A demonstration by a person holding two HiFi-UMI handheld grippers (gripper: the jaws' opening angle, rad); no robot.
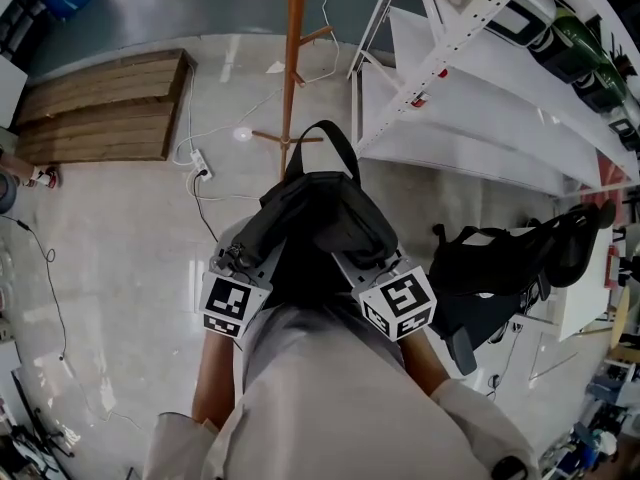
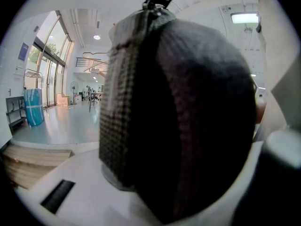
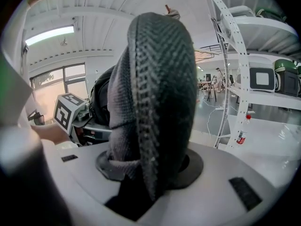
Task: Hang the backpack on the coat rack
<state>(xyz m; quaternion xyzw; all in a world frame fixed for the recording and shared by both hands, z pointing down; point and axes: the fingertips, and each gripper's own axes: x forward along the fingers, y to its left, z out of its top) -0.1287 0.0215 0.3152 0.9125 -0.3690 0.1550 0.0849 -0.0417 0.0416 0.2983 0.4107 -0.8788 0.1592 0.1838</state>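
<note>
A pale glossy floor (image 1: 130, 258) spreads ahead, with a wooden platform (image 1: 100, 108) well off to the left of the left gripper (image 1: 245, 260) and a wooden coat rack (image 1: 293, 58) standing beyond both grippers. The left gripper is clamped on a padded strap (image 2: 188, 117) of the black backpack (image 1: 315, 218), which hangs between and just ahead of the two grippers. The right gripper (image 1: 365, 268) pinches a woven strap (image 3: 162, 93) likewise, with white shelving (image 1: 480, 98) and a second black bag (image 1: 490, 268) to its right.

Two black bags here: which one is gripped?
The backpack nearest the coat rack, held by left gripper and right gripper; the other bag lies untouched rightward.
</note>
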